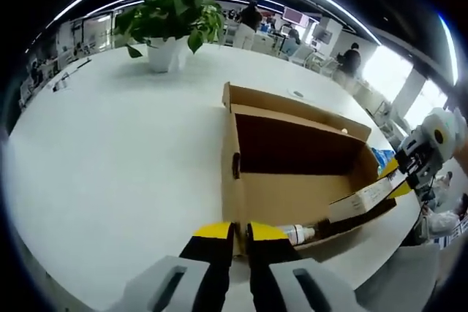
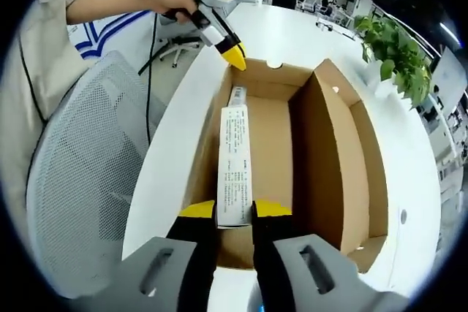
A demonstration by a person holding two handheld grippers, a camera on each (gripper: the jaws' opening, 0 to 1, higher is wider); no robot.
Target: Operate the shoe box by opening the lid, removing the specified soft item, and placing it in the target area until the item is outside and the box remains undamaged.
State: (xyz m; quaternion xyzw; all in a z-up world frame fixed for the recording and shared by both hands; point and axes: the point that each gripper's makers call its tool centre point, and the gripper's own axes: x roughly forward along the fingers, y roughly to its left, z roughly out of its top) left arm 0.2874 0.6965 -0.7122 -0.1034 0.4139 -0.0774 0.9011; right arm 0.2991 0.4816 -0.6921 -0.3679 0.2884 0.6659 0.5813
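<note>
My right tool (image 2: 235,211) at bottom centre clamps the long white carton (image 2: 235,162), which lies inside the open shoe box (image 2: 333,180). Farther up, my left tool (image 2: 234,57) pinches the box's edge. Lid open; removal and placement remain.

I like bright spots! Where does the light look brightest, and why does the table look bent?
Left gripper view: windows glare white at the right, ceiling light strips curve overhead, and the table edge bows from fisheye. Right gripper view: evenly lit; box walls look curved.
</note>
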